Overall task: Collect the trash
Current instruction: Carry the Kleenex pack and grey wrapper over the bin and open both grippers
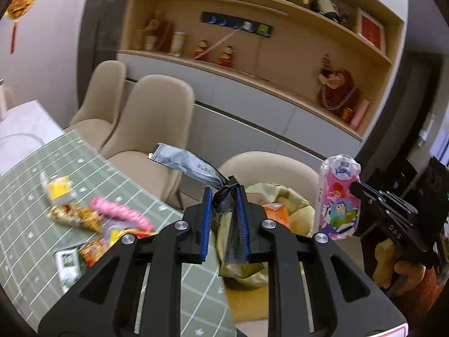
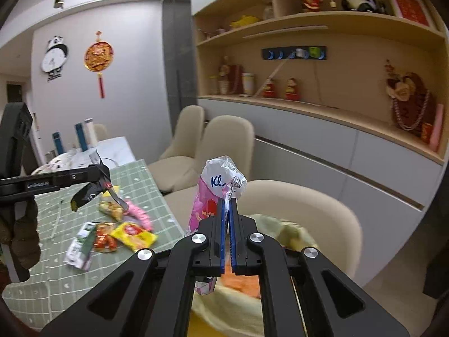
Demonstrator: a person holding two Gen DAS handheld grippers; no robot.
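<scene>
Left gripper (image 1: 226, 219) clenched on silver wrapper (image 1: 188, 163), right gripper (image 2: 228, 233) pinching tissue pack (image 2: 207, 205) above yellow bag (image 1: 291, 207); thin holds, either could slip, missing bag.

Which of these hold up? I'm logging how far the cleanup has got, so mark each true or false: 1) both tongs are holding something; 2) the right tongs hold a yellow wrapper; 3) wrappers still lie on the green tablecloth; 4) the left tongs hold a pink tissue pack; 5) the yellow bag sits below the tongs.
1) True: the left tongs and right tongs are each shut on an item.
2) False: they grip a pink Kleenex tissue pack.
3) True: several wrappers remain on the green tablecloth.
4) False: they grip a grey foil wrapper.
5) True: the yellow bag lies under them, beside the table.
</scene>
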